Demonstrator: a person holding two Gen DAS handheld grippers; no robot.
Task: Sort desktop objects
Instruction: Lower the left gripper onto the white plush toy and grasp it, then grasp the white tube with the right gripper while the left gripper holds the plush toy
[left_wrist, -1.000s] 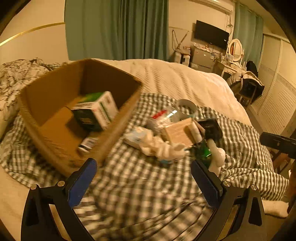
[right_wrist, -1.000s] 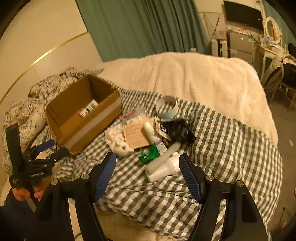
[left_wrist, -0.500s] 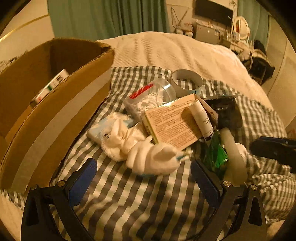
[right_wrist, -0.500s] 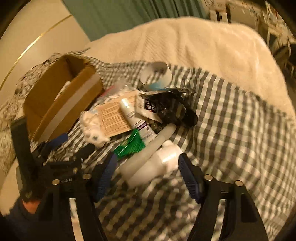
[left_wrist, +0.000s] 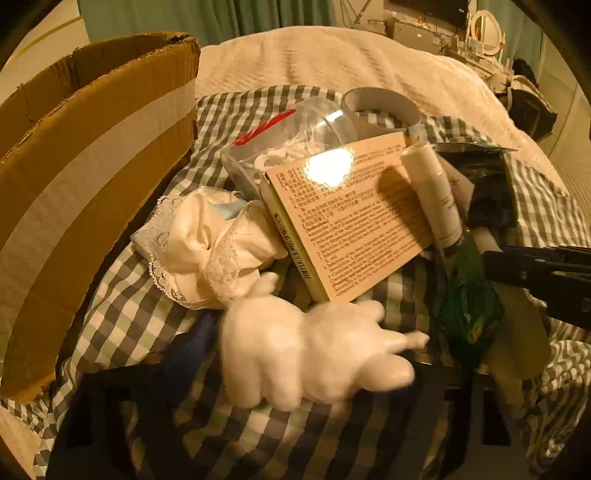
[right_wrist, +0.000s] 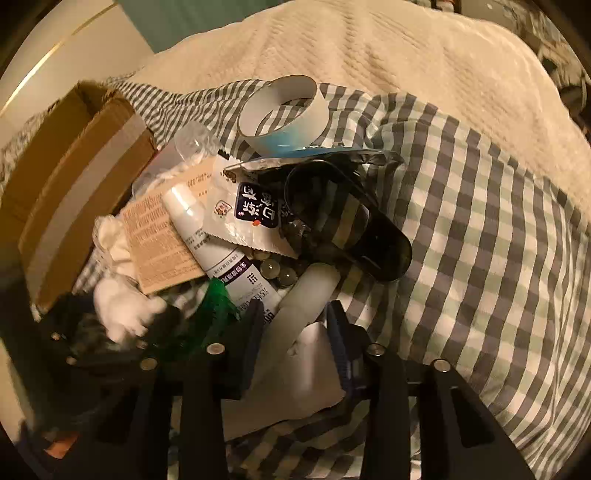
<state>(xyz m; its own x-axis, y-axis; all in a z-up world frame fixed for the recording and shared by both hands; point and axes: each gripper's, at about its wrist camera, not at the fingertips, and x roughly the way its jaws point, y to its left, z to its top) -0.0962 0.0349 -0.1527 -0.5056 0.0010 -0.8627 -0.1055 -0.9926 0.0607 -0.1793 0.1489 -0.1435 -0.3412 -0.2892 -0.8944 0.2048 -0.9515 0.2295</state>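
A pile of small things lies on a checked cloth (right_wrist: 480, 258). A white soft toy (left_wrist: 295, 369) sits between the fingers of my left gripper (left_wrist: 314, 347); the jaws are closing and the pads meet its two sides. In the right wrist view the toy (right_wrist: 125, 314) is blurred. My right gripper (right_wrist: 295, 343) is closing on a white tube (right_wrist: 306, 295), which fills the gap between its pads. A beige printed box (left_wrist: 351, 221) carries a small white bottle (left_wrist: 432, 195). An open cardboard box (left_wrist: 92, 147) stands at the left.
A tape roll (right_wrist: 284, 110) and a clear tub (left_wrist: 288, 136) lie at the pile's far side. Lace-trimmed white cloth (left_wrist: 207, 247), a green packet (left_wrist: 465, 306), a snack sachet (right_wrist: 251, 218) and dark glasses (right_wrist: 347, 225) crowd the pile. A cream bedspread (right_wrist: 406, 48) lies beyond.
Both grippers have come down close onto the pile. The left jaws have narrowed around the white toy, and the right jaws around the white tube.
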